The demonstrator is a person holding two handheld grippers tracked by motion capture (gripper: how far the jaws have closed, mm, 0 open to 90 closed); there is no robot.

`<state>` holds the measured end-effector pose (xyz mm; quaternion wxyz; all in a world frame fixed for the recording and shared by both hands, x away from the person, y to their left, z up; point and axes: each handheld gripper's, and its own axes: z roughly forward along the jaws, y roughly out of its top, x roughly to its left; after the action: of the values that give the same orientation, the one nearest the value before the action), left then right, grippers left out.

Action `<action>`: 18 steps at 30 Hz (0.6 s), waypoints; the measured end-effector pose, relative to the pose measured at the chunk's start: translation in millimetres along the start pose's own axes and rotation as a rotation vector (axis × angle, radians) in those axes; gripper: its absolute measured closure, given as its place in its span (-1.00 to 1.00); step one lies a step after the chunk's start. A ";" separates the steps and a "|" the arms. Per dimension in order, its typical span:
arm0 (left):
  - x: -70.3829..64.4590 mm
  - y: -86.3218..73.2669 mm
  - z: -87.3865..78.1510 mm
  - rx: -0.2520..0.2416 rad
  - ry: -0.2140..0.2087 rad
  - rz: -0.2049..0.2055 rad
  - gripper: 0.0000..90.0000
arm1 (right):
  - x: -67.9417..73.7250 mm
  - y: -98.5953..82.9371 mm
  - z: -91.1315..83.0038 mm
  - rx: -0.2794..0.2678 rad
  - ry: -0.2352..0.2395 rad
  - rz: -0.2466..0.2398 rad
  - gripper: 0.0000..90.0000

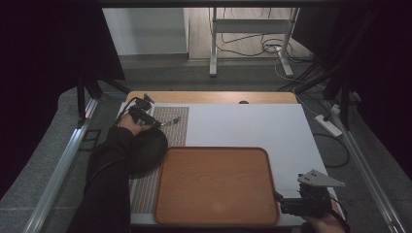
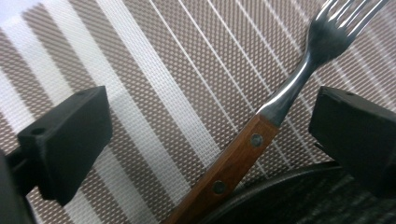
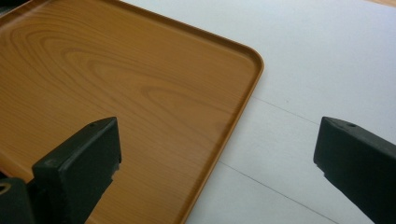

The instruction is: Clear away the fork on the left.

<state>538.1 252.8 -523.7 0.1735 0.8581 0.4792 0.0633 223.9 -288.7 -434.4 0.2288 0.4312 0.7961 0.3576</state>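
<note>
A fork with a wooden handle and steel tines lies on a brown-and-white striped placemat. My left gripper hovers low over it, open, one jaw on either side of the handle without touching it. In the high view that gripper is at the table's far left, with the fork pointing right from it. My right gripper stands open at the near right, beside the right edge of a wooden tray. Between its jaws I see the tray's corner and white tabletop.
A dark round plate sits on the placemat just near of the fork, its rim by the handle's end. The white table top stretches behind the tray. A person's dark sleeve crosses the near left.
</note>
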 end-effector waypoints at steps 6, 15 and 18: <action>-2.1 2.7 -3.8 0.020 -0.007 0.048 -0.57 | 0.3 -0.1 -0.1 0.000 0.002 -0.004 -0.97; 12.4 -8.3 -13.7 -0.002 -0.056 0.077 0.41 | 0.8 -0.2 0.1 0.001 0.006 -0.010 -0.97; 16.6 -11.9 -14.1 -0.018 -0.062 0.094 0.51 | 0.7 -0.2 0.1 0.002 0.005 -0.009 -0.97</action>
<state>533.6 275.9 -515.8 0.1929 0.8796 0.4322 0.0492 223.5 -288.1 -434.7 0.2278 0.4269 0.7990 0.3569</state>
